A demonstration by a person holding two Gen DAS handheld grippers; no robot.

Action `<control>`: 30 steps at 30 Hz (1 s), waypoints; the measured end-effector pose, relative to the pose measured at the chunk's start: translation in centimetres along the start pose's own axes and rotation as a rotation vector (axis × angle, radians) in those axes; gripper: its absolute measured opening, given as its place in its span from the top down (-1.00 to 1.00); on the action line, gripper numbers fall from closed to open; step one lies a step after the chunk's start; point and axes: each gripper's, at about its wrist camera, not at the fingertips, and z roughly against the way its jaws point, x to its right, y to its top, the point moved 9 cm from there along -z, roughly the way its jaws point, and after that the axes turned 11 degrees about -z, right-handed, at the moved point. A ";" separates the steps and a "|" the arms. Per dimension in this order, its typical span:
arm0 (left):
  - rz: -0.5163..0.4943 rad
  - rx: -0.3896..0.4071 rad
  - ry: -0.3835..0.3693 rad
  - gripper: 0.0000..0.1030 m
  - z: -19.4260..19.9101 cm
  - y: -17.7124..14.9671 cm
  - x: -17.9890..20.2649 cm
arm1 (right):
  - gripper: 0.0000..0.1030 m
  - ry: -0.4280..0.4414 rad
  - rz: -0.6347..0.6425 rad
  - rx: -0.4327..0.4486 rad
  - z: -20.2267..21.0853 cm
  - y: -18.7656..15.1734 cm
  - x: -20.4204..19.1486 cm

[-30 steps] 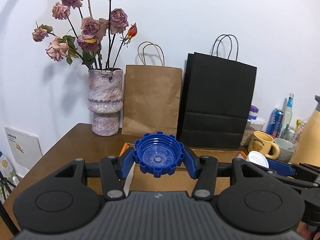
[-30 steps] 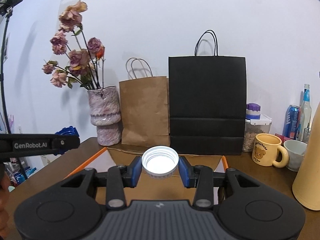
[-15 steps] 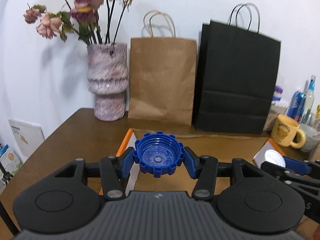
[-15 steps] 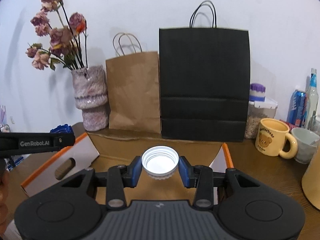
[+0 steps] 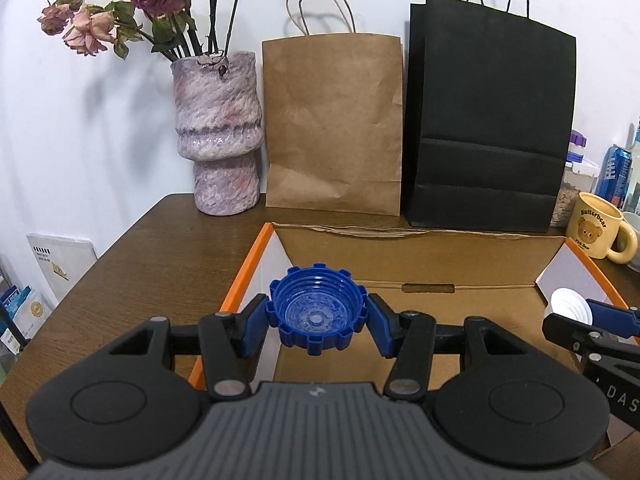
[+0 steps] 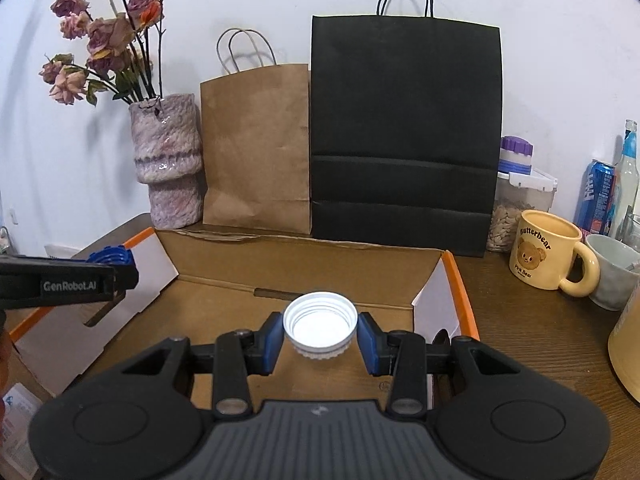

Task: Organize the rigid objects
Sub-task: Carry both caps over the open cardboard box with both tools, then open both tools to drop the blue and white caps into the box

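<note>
White wall, brown wooden table

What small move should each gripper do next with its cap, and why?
Probably lower both a little, then open. The left gripper holds the blue cap over the left side of the open cardboard box; the right gripper holds the white cap over its floor. Both seem above the floor.
</note>
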 end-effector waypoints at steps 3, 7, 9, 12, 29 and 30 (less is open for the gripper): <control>-0.001 0.009 0.007 -0.38 0.3 0.2 -0.1 | 0.11 0.008 0.004 -0.014 0.0 0.0 -0.1; 0.011 0.038 0.033 -1.00 0.8 0.6 -0.6 | -1.00 -0.008 0.010 0.009 0.3 0.3 0.1; 0.020 0.043 0.032 -1.00 1.0 0.7 -0.8 | -1.00 -0.013 0.002 0.006 0.3 0.4 0.2; 0.017 0.045 0.031 -1.00 1.1 0.9 -0.8 | -1.00 -0.017 -0.002 0.012 0.5 0.6 0.4; 0.034 0.087 0.010 -1.00 4.2 1.3 -1.6 | -1.00 -0.032 -0.013 0.057 3.0 1.6 0.7; 0.037 0.094 0.008 -1.00 4.6 1.4 -1.7 | -1.00 -0.031 -0.011 0.062 3.4 1.6 0.7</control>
